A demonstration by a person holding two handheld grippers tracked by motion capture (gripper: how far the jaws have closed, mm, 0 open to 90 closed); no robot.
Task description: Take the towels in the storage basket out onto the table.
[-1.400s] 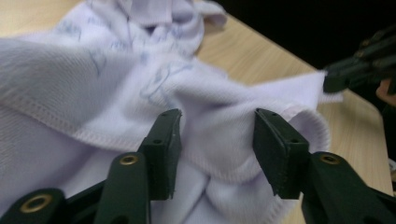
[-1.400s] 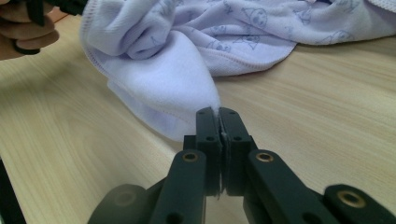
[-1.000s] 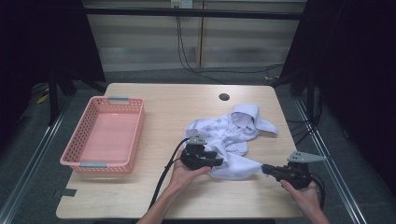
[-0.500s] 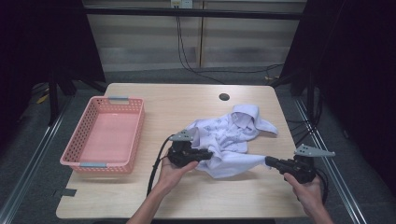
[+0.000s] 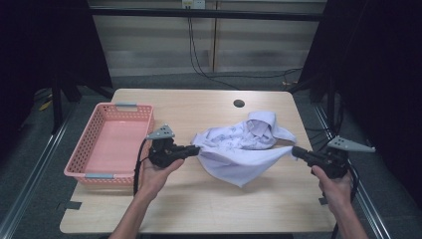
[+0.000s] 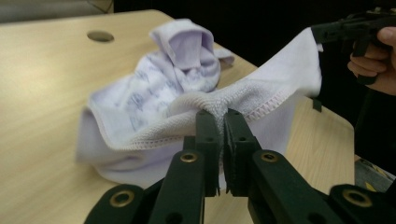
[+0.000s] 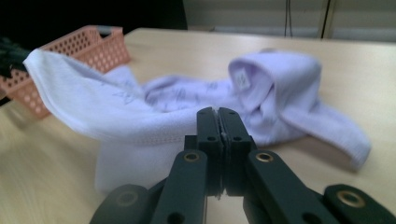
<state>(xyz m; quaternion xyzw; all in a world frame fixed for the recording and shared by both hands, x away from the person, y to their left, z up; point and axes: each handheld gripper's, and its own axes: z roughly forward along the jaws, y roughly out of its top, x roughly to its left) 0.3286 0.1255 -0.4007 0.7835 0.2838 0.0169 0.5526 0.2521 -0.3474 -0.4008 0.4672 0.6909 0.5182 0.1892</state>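
Left gripper (image 5: pixel 195 148) pinched towel (image 5: pixel 244 154) edge, jaws just closed on cloth. Right gripper (image 5: pixel 294 151) clamped opposite edge. Towel stretched between them, frame centre, rest bunched on table (image 5: pixel 209 107).

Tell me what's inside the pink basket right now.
Nothing shows inside the basket: its floor looks bare. The near wall hides a thin strip of the floor. The towel lies outside it, held by both grippers.
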